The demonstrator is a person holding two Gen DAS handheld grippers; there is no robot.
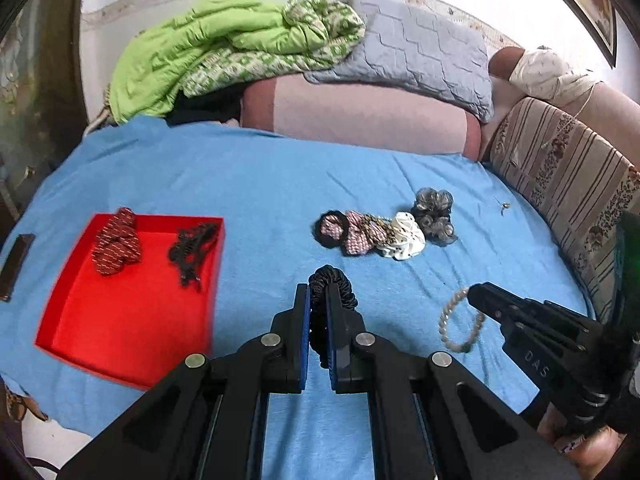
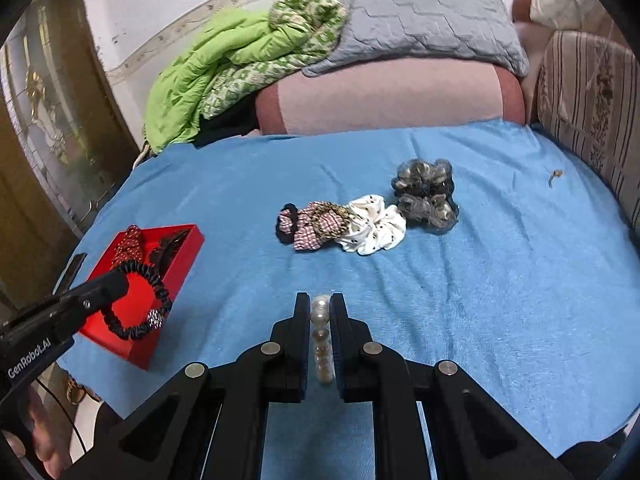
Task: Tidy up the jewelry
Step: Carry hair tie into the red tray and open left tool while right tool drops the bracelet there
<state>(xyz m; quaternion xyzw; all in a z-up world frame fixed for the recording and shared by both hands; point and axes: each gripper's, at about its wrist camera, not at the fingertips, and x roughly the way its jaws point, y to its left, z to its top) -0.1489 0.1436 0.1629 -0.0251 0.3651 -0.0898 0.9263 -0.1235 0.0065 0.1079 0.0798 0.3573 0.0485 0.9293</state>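
Left wrist view: the left gripper (image 1: 318, 296) is clamped tight on a black hair tie (image 1: 334, 284), held above the blue sheet (image 1: 260, 184), right of the red tray (image 1: 132, 312). Right wrist view: the right gripper (image 2: 320, 306) pinches a pearl bracelet (image 2: 322, 340) between its fingers; the scrunchie pile (image 2: 348, 220) lies well ahead.

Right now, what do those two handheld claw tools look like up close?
Both are matte black plastic with silver round bolts at the joints. The left gripper has blue pads inside its fingers and white "GenRobot.AI" lettering on its side. The right gripper shows pale "DAS" lettering. A thin black cable hangs by the left one.
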